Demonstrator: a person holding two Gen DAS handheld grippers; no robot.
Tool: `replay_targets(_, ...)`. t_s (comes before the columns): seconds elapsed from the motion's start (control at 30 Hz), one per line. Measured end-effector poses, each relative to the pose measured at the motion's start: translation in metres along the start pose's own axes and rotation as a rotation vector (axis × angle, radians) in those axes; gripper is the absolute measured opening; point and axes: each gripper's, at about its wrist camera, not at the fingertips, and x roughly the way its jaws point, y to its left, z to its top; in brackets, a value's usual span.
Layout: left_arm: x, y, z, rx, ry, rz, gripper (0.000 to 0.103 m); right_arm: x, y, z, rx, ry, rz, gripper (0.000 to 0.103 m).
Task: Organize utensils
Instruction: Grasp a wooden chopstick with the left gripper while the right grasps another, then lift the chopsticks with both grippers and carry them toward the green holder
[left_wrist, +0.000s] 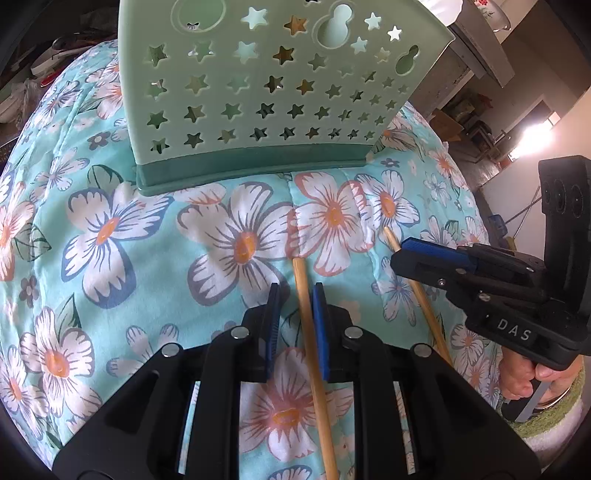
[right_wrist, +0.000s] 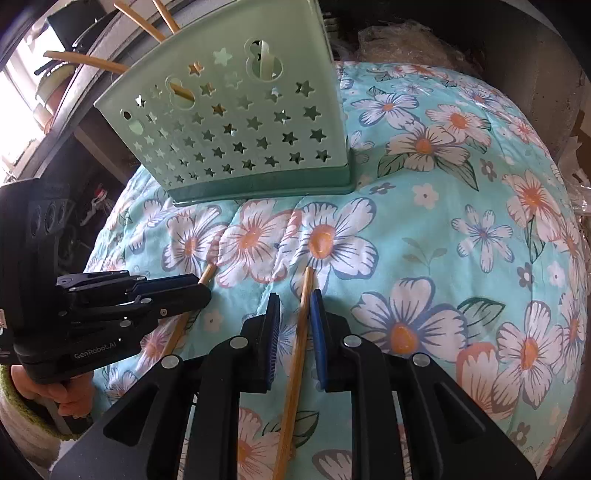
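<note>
The left hand-held gripper (left_wrist: 294, 295) sits low over the flowered quilt (left_wrist: 110, 229). Its 2 blue pads (left_wrist: 320, 314) are apart, 1 on each side of a chopstick (left_wrist: 306, 314). The stick lies flat on the quilt between them. The right pad looks very near the stick, but the pads have not squeezed it. This looks like a way to line up first, so the stick does not roll away when the pads close.

The right hand-held gripper (right_wrist: 294, 306) does the same job on the second chopstick (right_wrist: 301, 332). Its pads are also apart, with the stick lying between them, close to the right pad. The 2 sticks lie side by side, near each other but not touching. Their tips point toward the green holder (left_wrist: 266, 96).

The holder stands upright toward the far edge of the quilt, past the stick tips. It has star holes in its wall. In the right view, some wooden handles (right_wrist: 140, 22) poke out of its top, so it likely is where the 2 sticks should go. Each stick must be gripped and lifted first.
</note>
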Motion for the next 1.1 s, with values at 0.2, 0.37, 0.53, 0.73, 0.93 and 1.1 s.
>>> replay_targets(0.2,0.000,-0.005,0.002,0.011,-0.002,0.016,0.016,0.011,0.002,0.002,0.004,0.007,-0.015,0.017)
replay_targets(0.37,0.001,-0.015,0.000,0.015,-0.016,0.049,0.012,0.005,-0.003,0.002,0.051,-0.005,0.007,0.006)
replay_targets(0.53,0.001,-0.013,0.000,-0.020,-0.025,0.045,0.007,-0.015,-0.011,0.001,0.095,-0.041,0.054,0.006)
replay_targets(0.73,-0.023,-0.007,0.006,-0.052,-0.079,0.017,0.006,-0.052,-0.015,0.005,0.129,-0.113,0.132,0.006)
replay_targets(0.93,-0.079,-0.010,0.018,-0.054,-0.182,-0.027,0.006,-0.098,-0.012,0.014,0.114,-0.210,0.191,0.006)
replay_targets(1.1,-0.126,-0.014,0.020,-0.041,-0.266,-0.056,0.006,-0.130,-0.006,0.013,0.080,-0.288,0.199,0.006)
